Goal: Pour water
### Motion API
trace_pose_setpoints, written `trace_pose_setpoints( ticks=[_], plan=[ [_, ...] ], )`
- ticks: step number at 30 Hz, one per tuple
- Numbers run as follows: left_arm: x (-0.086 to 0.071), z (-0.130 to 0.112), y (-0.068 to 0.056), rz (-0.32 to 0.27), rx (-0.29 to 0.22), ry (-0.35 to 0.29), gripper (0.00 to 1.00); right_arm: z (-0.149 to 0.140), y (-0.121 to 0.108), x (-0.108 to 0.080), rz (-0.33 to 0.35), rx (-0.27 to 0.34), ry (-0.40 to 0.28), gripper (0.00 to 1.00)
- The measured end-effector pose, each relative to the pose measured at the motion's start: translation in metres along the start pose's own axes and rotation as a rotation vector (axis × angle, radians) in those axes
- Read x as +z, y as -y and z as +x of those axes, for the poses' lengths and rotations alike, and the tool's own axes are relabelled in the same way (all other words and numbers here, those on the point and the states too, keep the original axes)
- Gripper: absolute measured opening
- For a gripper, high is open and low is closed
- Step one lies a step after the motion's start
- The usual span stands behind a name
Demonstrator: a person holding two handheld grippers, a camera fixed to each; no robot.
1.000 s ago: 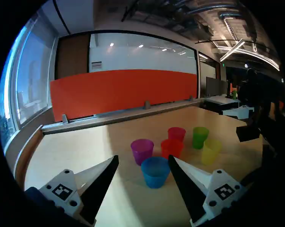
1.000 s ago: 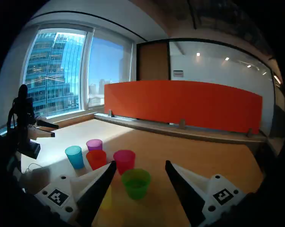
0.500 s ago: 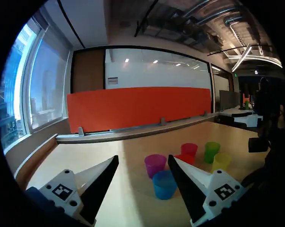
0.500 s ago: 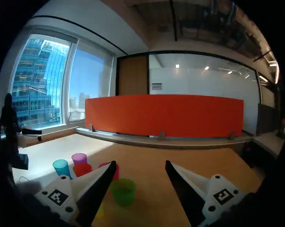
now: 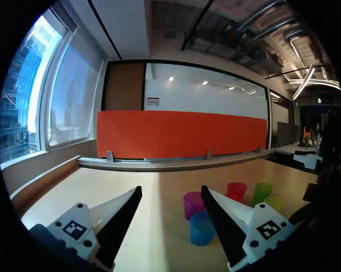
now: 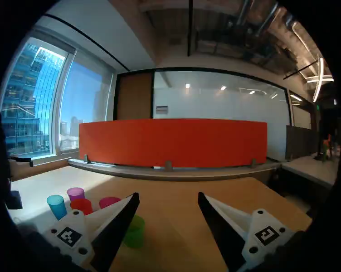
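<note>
**Left gripper view.** The left gripper (image 5: 170,188) holds its jaws spread wide, with nothing between them. 5 cups stand on the wooden table (image 5: 102,186). The purple cup (image 5: 193,204) and the blue cup (image 5: 201,229) sit low in the gap, close against the inner edge of the finger on the view's right. The pink cup (image 5: 236,190), green cup (image 5: 262,192) and yellow cup (image 5: 275,202) stand beyond that finger, which partly covers them.

**Right gripper view.** The right gripper (image 6: 168,195) also has its jaws spread and empty. Here an orange cup (image 6: 83,205) appears, grouped with the blue cup (image 6: 57,206), purple cup (image 6: 75,194) and pink cup (image 6: 108,201), all to the view's left of the jaws. The green cup (image 6: 135,231) sits low at the inner edge of the view's left finger, half hidden by it.

**Surroundings.** An orange partition (image 6: 172,143) runs along the table's far edge, and a window (image 6: 32,118) stands to its left.
</note>
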State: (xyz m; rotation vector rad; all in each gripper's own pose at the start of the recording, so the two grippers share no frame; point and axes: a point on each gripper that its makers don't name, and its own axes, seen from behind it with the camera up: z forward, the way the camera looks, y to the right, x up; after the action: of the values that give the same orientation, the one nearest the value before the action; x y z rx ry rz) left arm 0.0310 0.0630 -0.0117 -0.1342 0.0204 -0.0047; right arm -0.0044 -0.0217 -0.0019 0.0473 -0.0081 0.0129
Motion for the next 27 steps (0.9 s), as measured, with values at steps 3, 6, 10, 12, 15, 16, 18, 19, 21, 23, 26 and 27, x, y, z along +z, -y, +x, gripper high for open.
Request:
trace_pose_setpoints(
  ticks=[3, 6, 10, 12, 15, 16, 18, 19, 21, 23, 26, 27],
  plan=[
    [-0.001, 0.002, 0.007, 0.036, -0.013, -0.019, 0.97, 0.002, -0.004, -0.002, -0.034, 0.007, -0.015, 1.00],
    [-0.002, 0.004, 0.013, 0.067, -0.012, -0.035, 0.96, 0.006, -0.005, -0.004, -0.064, 0.020, -0.031, 1.00],
    [-0.005, 0.003, 0.017, 0.095, 0.004, -0.043, 0.97, 0.008, -0.001, -0.006, -0.072, 0.037, -0.044, 1.00],
    [-0.005, 0.003, 0.019, 0.106, 0.012, -0.046, 0.97, 0.008, 0.002, -0.006, -0.069, 0.040, -0.045, 1.00],
    [-0.006, 0.005, 0.021, 0.120, 0.021, -0.058, 0.96, 0.008, 0.005, -0.006, -0.066, 0.043, -0.044, 1.00],
    [-0.006, 0.006, 0.022, 0.124, 0.024, -0.063, 0.97, 0.009, 0.007, -0.007, -0.064, 0.044, -0.044, 1.00],
    [-0.007, 0.008, 0.022, 0.131, 0.030, -0.074, 0.97, 0.010, 0.010, -0.009, -0.058, 0.048, -0.045, 1.00],
    [-0.008, 0.009, 0.022, 0.136, 0.034, -0.080, 0.97, 0.010, 0.012, -0.010, -0.053, 0.051, -0.046, 1.00],
    [-0.009, 0.009, 0.022, 0.144, 0.041, -0.089, 0.96, 0.011, 0.015, -0.011, -0.046, 0.056, -0.043, 1.00],
    [-0.009, 0.008, 0.021, 0.150, 0.048, -0.096, 0.96, 0.011, 0.017, -0.012, -0.040, 0.060, -0.036, 1.00],
    [-0.008, 0.002, 0.019, 0.154, 0.056, -0.102, 0.97, 0.014, 0.020, -0.013, -0.032, 0.061, -0.032, 1.00],
    [-0.007, 0.000, 0.019, 0.153, 0.060, -0.102, 0.97, 0.016, 0.021, -0.013, -0.031, 0.060, -0.033, 1.00]
  ],
)
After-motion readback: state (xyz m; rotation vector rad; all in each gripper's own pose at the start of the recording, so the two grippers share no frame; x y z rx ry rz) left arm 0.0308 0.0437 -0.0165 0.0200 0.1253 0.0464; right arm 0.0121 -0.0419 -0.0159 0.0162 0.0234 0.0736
